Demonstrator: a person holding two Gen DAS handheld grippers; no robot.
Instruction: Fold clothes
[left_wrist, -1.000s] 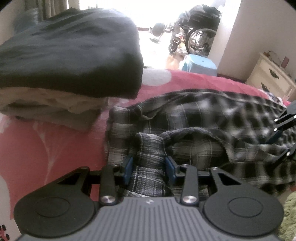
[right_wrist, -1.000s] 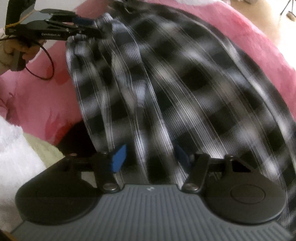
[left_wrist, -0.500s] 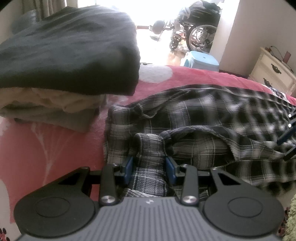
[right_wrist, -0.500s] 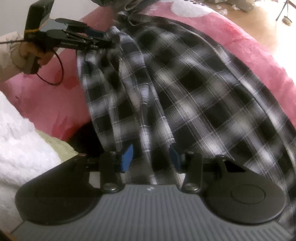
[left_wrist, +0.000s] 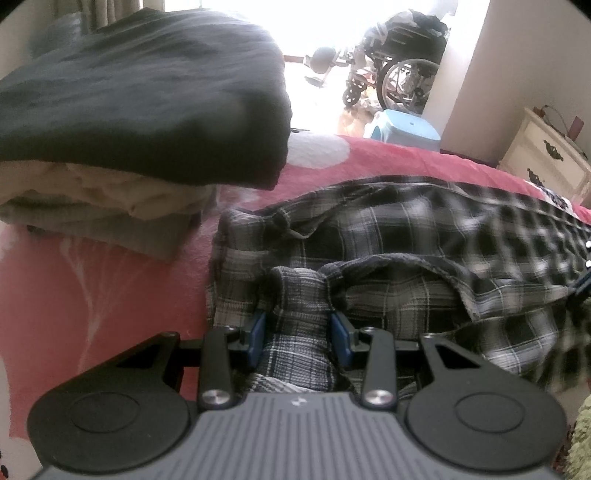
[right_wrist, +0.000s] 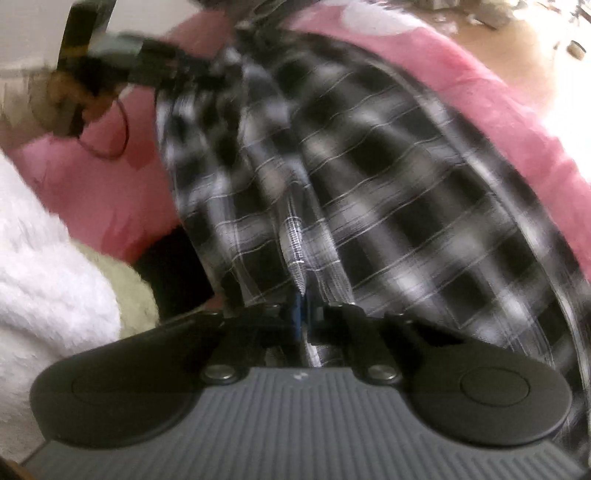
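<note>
Plaid shirt: the black-and-white plaid shirt (left_wrist: 424, 236) lies spread across the pink bedspread (left_wrist: 110, 288), to the right of a stack of folded clothes (left_wrist: 122, 122), near the bed's front edge.
Left gripper: the left gripper (left_wrist: 298, 334) has a bunched roll of the shirt's cloth between its blue pads, which press on both sides of it, so it is clenched on the shirt's left end. In the right wrist view the same tool shows far left, blurred, at the cloth's far corner.
Right gripper: the right gripper (right_wrist: 303, 310) has its pads drawn nearly together with a thin pleat of plaid rising out from between them, so it is pinching the shirt at the opposite end.
Why held so: I judge the two grips at opposite ends serve to pull the cloth taut and carry one edge as a straight line; the folds fanning out from each grip fit that.
Stack: a black garment (left_wrist: 147, 92) tops paler ones, squared up at the far left, probably where finished pieces go.
Look of the shirt: woven check, soft and thin; one layer lies doubled over another with a curved hem showing, wrinkled near the left grip. The right wrist view is motion-blurred, so finer detail is not readable.
Stage: whether this is an early or a closing fold I cannot tell.
</note>
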